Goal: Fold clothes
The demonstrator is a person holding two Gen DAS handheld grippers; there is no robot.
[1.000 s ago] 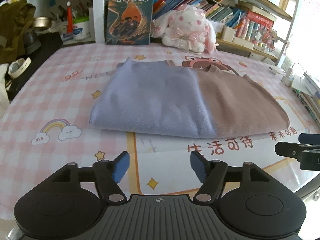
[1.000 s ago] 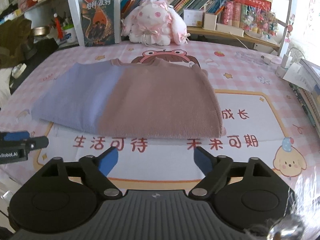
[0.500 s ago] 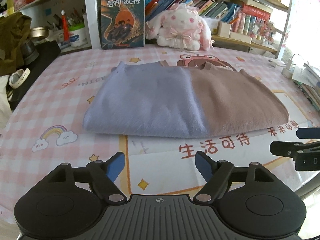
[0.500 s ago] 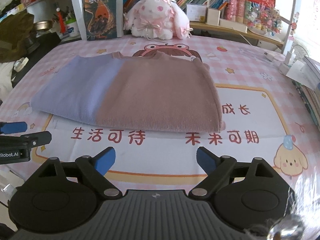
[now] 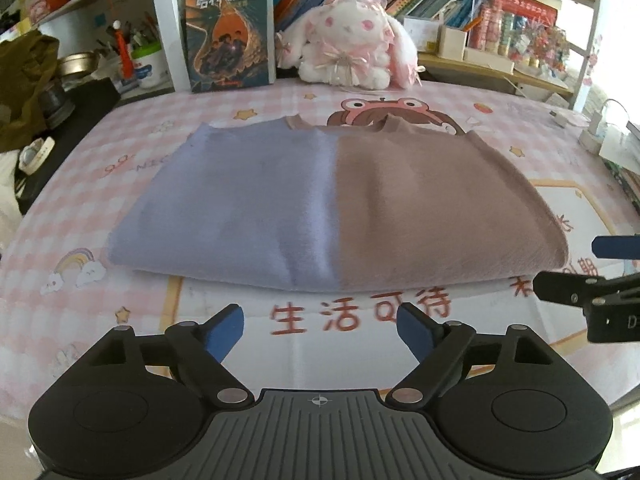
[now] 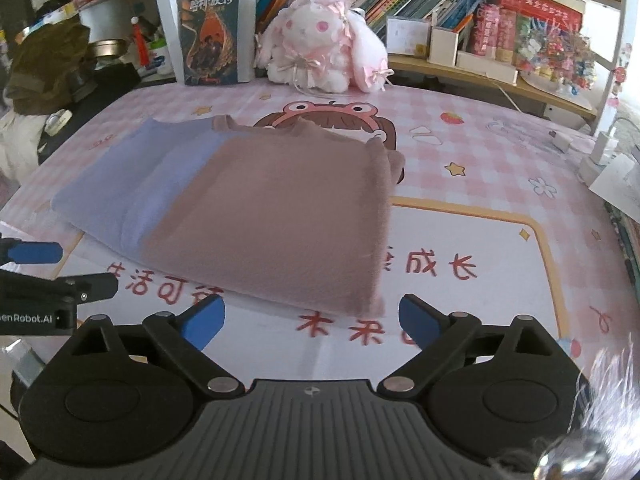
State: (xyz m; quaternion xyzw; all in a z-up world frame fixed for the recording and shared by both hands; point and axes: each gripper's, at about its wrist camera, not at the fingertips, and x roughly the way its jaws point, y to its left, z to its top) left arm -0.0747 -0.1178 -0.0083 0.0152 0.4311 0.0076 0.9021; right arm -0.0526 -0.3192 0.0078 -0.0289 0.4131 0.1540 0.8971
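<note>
A folded sweater, lavender on its left half and dusty pink on its right, lies flat on the pink checked tablecloth. It also shows in the right wrist view. My left gripper is open and empty, just short of the sweater's near edge. My right gripper is open and empty, just short of the sweater's near right corner. Each gripper shows at the side of the other's view: the right one at the right, the left one at the left.
A white and pink plush rabbit and an upright book stand at the table's back edge under bookshelves. A white charger and papers lie at the right edge. Dark clutter sits at the left.
Both grippers have moved closer to the sweater's near edge and a little to the right. Both jaws have opened a little wider. The sweater has not moved.
</note>
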